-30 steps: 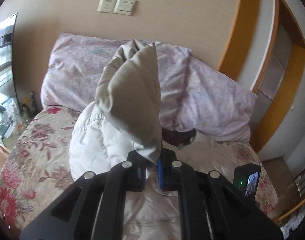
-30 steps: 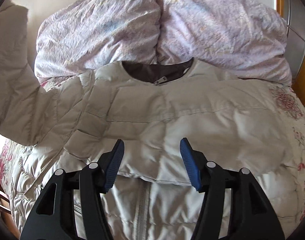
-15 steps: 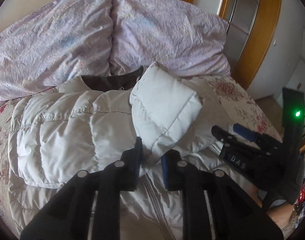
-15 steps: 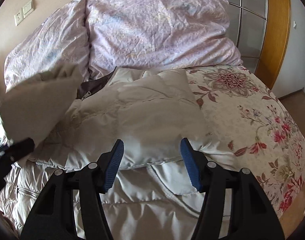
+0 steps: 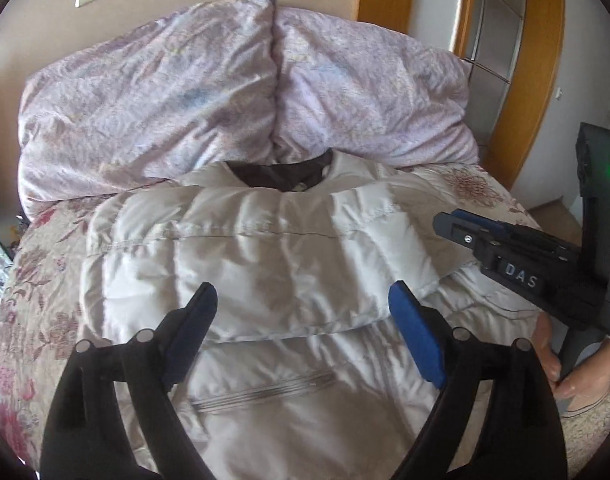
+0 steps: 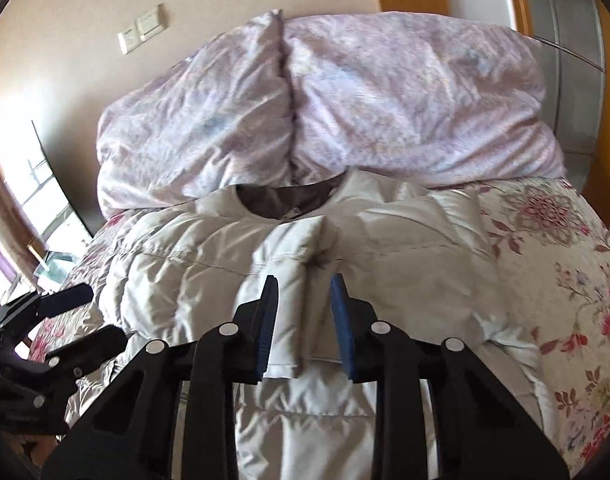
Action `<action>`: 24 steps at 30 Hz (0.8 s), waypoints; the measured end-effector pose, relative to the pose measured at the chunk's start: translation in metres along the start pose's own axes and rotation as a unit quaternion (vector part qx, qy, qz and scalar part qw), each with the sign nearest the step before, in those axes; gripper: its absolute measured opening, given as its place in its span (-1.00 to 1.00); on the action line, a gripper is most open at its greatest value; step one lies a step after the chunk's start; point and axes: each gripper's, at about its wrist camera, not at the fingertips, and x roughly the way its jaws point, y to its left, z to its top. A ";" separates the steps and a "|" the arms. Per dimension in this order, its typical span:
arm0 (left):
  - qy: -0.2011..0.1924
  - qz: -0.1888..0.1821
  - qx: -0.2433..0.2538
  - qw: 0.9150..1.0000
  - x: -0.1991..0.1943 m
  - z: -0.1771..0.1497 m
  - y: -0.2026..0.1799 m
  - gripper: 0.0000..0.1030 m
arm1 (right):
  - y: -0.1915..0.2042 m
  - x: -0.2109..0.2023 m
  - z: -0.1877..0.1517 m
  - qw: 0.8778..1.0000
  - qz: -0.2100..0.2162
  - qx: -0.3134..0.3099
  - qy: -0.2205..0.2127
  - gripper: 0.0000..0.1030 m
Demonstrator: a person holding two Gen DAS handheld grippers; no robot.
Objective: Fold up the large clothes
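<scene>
A white puffer jacket [image 5: 265, 248] lies front-up on the bed, dark collar lining [image 5: 281, 170] toward the pillows, both sleeves folded across its chest. My left gripper [image 5: 301, 308] is open and empty, just above the folded sleeve. My right gripper [image 6: 303, 312] has its jaws narrowed around the cuff end of the sleeve [image 6: 281, 280] lying across the chest; the pads sit close to the fabric but a gap shows. The right gripper also shows at the right of the left wrist view [image 5: 477, 228], and the left gripper at the left of the right wrist view [image 6: 71, 316].
The bed has a floral cover [image 6: 565, 280]. Two lilac pillows [image 5: 225, 92] are piled against the wall behind the jacket's collar. A wooden door frame [image 5: 533, 80] stands at the right, a mirror and window [image 6: 37, 200] at the left. A hand [image 5: 573, 376] holds the right gripper.
My left gripper carried the left sleeve over the chest, laid it down and opened. My right gripper, wide open before, moved over the sleeve's cuff and narrowed its jaws around it.
</scene>
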 end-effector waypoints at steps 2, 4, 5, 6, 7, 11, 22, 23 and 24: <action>-0.002 0.039 -0.003 0.999 0.001 -0.004 0.016 0.70 | 0.019 0.009 0.003 0.999 0.011 -0.031 0.003 -0.50; 0.001 0.068 -0.011 0.998 0.004 -0.008 0.033 0.70 | 0.036 0.020 0.003 0.998 0.007 -0.061 0.007 -0.50; 0.005 0.077 -0.018 0.997 0.006 -0.010 0.041 0.70 | 0.040 0.028 0.004 0.997 0.000 -0.070 0.012 -0.50; 0.010 0.084 -0.026 0.996 0.008 -0.012 0.049 0.70 | 0.040 0.036 0.005 0.997 -0.008 -0.073 0.019 -0.50; 0.015 0.088 -0.034 0.995 0.009 -0.013 0.056 0.70 | 0.040 0.045 0.004 0.997 -0.015 -0.073 0.029 -0.50; 0.028 0.102 -0.051 0.993 0.016 -0.020 0.075 0.70 | 0.023 0.089 -0.006 0.991 -0.073 -0.078 0.075 -0.67; 0.046 0.114 -0.065 0.990 0.033 -0.038 0.101 0.70 | -0.006 0.121 -0.017 0.993 -0.057 -0.036 0.095 -0.67; 0.044 0.115 -0.064 0.990 0.031 -0.039 0.102 0.70 | -0.007 0.121 -0.015 0.994 -0.052 -0.030 0.096 -0.67; 0.041 0.116 -0.063 0.990 0.029 -0.041 0.103 0.70 | -0.009 0.122 -0.014 0.994 -0.046 -0.025 0.097 -0.67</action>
